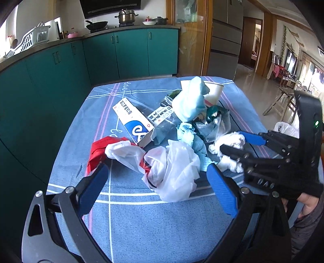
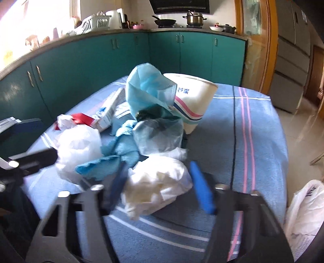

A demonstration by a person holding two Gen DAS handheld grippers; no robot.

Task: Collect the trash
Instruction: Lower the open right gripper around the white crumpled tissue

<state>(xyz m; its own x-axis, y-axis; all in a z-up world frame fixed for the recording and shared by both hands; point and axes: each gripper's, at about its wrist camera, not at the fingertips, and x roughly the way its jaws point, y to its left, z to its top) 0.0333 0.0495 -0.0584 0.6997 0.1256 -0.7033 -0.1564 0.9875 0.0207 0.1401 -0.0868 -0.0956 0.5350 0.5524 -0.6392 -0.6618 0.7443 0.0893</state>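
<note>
On the blue striped tablecloth (image 1: 131,222), the left gripper (image 1: 158,188) stands wide open around a crumpled white plastic bag (image 1: 174,172), not touching it. Just beyond, the right gripper (image 2: 160,182) brackets a wad of white tissue (image 2: 156,186), jaws spread, contact unclear. Farther back lie a blue-and-white toothpaste box (image 1: 133,121), a light-blue face mask (image 2: 147,89) and a white paper cup (image 2: 192,101).

Blue striped cloth (image 1: 131,222) over the counter; teal cabinets (image 1: 131,52) behind, worktop with wok (image 1: 96,24), steel pot (image 1: 126,16), white dish rack (image 1: 30,39), pink pot (image 1: 71,34); grey fridge (image 1: 225,38) right, wooden chair (image 1: 283,99) on tiled floor (image 1: 251,85)
</note>
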